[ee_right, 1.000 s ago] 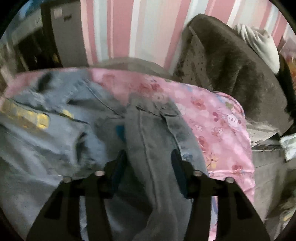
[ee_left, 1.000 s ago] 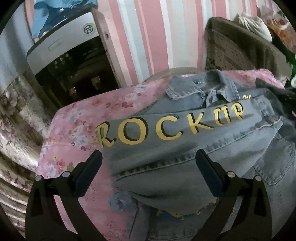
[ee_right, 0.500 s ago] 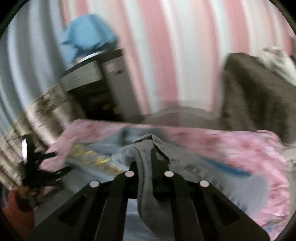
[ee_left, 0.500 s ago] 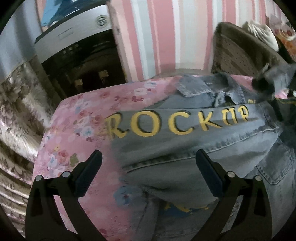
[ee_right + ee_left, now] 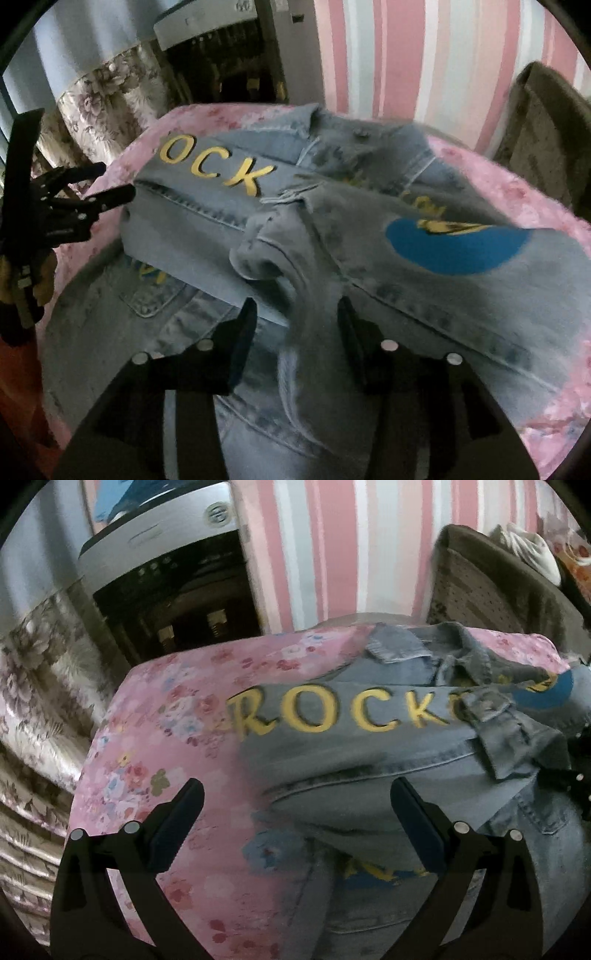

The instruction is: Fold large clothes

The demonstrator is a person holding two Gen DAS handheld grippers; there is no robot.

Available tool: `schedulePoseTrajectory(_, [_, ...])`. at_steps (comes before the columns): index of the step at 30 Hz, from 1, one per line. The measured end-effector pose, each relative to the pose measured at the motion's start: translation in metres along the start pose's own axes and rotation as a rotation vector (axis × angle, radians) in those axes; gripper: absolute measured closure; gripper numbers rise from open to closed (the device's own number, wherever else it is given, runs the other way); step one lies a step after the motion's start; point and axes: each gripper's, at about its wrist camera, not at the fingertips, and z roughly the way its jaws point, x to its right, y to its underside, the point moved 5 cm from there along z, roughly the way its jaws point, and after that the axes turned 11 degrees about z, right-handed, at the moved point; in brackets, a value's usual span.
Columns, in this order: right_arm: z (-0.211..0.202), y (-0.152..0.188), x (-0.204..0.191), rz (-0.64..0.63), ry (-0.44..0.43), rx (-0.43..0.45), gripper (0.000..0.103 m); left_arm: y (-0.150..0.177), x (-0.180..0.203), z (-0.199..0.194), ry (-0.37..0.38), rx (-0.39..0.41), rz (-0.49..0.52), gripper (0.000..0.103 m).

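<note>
A pale blue denim jacket [image 5: 369, 229] lies on a pink floral tabletop [image 5: 155, 746]. The right gripper [image 5: 295, 325] is opening its fingers, letting the folded sleeve [image 5: 280, 258] drop across the jacket. The left gripper [image 5: 295, 816] hovers with fingers spread, empty.

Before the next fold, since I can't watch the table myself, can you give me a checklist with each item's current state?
1. Right sleeve laid across the denim jacket: ok.
2. Right gripper letting go: jaws opening, pads not pressing the sleeve; ok.
3. Left gripper empty: ok, open above the jacket.
4. Left sleeve with ROCK lettering folded across: ok.
5. Jacket fully on the pink floral cloth: cannot tell, the near hem is hidden.
</note>
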Motion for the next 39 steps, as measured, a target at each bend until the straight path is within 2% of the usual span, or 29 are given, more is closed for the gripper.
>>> schedulePoseTrajectory(3, [-0.031, -0.005, 0.008, 0.019, 0.012, 0.073, 0.057, -0.009, 0.018, -0.003, 0.004, 0.008, 0.045, 0.003])
schedulePoseTrajectory(6, [-0.063, -0.012, 0.023, 0.012, 0.094, 0.171, 0.057, -0.016, 0.035, -0.005, 0.010, 0.014, 0.091, 0.003])
schedulePoseTrajectory(7, [-0.073, -0.014, 0.029, 0.016, 0.114, 0.202, 0.056, -0.019, 0.042, -0.005, 0.014, 0.017, 0.107, 0.003])
schedulePoseTrajectory(8, [-0.084, -0.014, 0.039, 0.034, 0.129, 0.234, 0.050, -0.022, 0.049, -0.005, 0.020, 0.019, 0.116, 0.003])
schedulePoseTrajectory(13, [-0.104, -0.013, 0.084, 0.121, 0.215, 0.333, 0.046, -0.040, 0.078, 0.004, 0.082, 0.037, 0.114, 0.003])
schedulePoseTrajectory(14, [-0.108, -0.010, 0.096, 0.155, 0.216, 0.361, 0.039, -0.043, 0.083, 0.005, 0.099, 0.042, 0.108, 0.003])
schedulePoseTrajectory(15, [-0.110, -0.008, 0.105, 0.185, 0.217, 0.380, 0.037, -0.045, 0.088, 0.007, 0.115, 0.044, 0.102, 0.003])
schedulePoseTrajectory(17, [-0.109, -0.003, 0.126, 0.254, 0.216, 0.389, 0.037, -0.050, 0.101, 0.015, 0.160, 0.035, 0.088, 0.003])
schedulePoseTrajectory(21, [-0.095, 0.008, 0.156, 0.378, 0.125, 0.346, 0.037, -0.057, 0.133, 0.035, 0.193, -0.003, 0.117, 0.007])
schedulePoseTrajectory(23, [-0.084, 0.011, 0.162, 0.410, 0.113, 0.327, 0.037, -0.059, 0.149, 0.040, 0.185, -0.003, 0.157, 0.012])
schedulePoseTrajectory(24, [-0.078, 0.012, 0.166, 0.427, 0.107, 0.311, 0.037, -0.060, 0.154, 0.041, 0.186, -0.001, 0.175, 0.020])
schedulePoseTrajectory(26, [-0.065, 0.015, 0.170, 0.454, 0.079, 0.281, 0.040, -0.061, 0.172, 0.045, 0.239, -0.013, 0.215, 0.045])
schedulePoseTrajectory(27, [-0.060, 0.015, 0.171, 0.462, 0.060, 0.275, 0.051, -0.062, 0.178, 0.045, 0.277, -0.017, 0.218, 0.058])
schedulePoseTrajectory(28, [-0.057, 0.014, 0.172, 0.464, 0.044, 0.276, 0.058, -0.064, 0.181, 0.043, 0.276, -0.011, 0.225, 0.070])
schedulePoseTrajectory(29, [-0.054, 0.013, 0.172, 0.463, 0.032, 0.273, 0.069, -0.066, 0.184, 0.040, 0.276, 0.001, 0.238, 0.079])
schedulePoseTrajectory(31, [-0.050, 0.010, 0.170, 0.463, 0.025, 0.266, 0.078, -0.068, 0.184, 0.029, 0.288, 0.021, 0.245, 0.091])
schedulePoseTrajectory(34, [-0.057, 0.000, 0.160, 0.424, 0.038, 0.291, 0.083, -0.070, 0.162, 0.009, 0.297, 0.063, 0.214, 0.094])
schedulePoseTrajectory(39, [-0.074, -0.024, 0.129, 0.361, -0.005, 0.326, 0.083, -0.066, 0.097, -0.026, 0.219, 0.144, 0.171, 0.094])
